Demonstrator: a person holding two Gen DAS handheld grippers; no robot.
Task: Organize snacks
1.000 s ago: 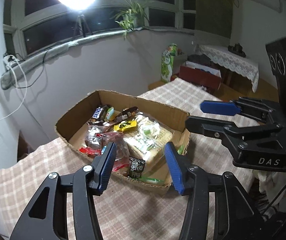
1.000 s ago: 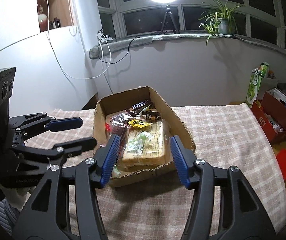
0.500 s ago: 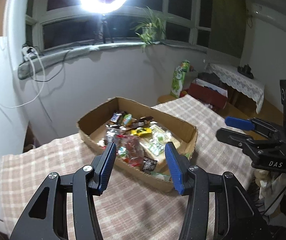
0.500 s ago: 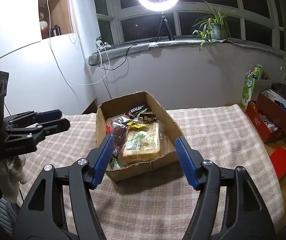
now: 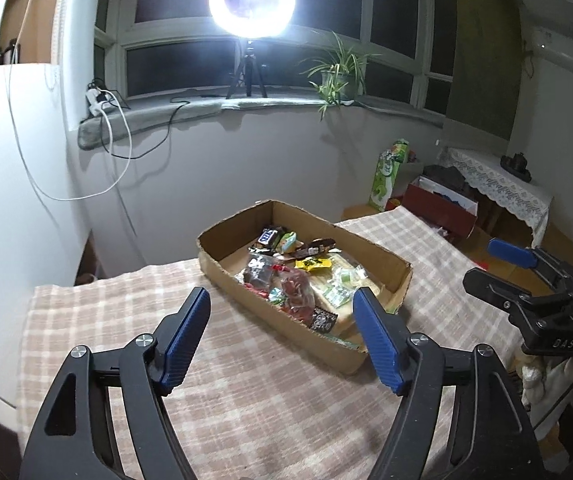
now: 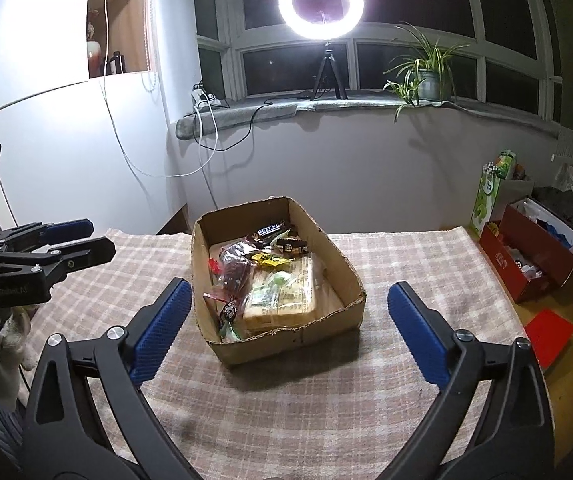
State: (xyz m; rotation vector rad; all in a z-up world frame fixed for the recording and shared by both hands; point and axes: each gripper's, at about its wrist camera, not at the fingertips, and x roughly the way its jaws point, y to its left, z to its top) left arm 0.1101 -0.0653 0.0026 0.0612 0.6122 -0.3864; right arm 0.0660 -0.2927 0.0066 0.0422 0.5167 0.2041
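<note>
Cardboard box (image 6: 282, 332) of snacks on the checked bench (image 6: 326, 408), straight ahead of right claw (image 6: 286, 332), long axis running away from it. Left claw (image 5: 282, 336) angled at near corner, about equally near. Both claws empty, jaws opening. Wrappers heaped over a flat biscuit pack (image 6: 286, 292).

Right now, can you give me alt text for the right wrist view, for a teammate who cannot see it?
An open cardboard box of wrapped snacks sits on a checked tablecloth, framed between the blue pads of the right hand-held gripper, whose jaws are opening with nothing between them. The left hand-held gripper hovers at the left edge; a ring light glares from the windowsill.
</note>
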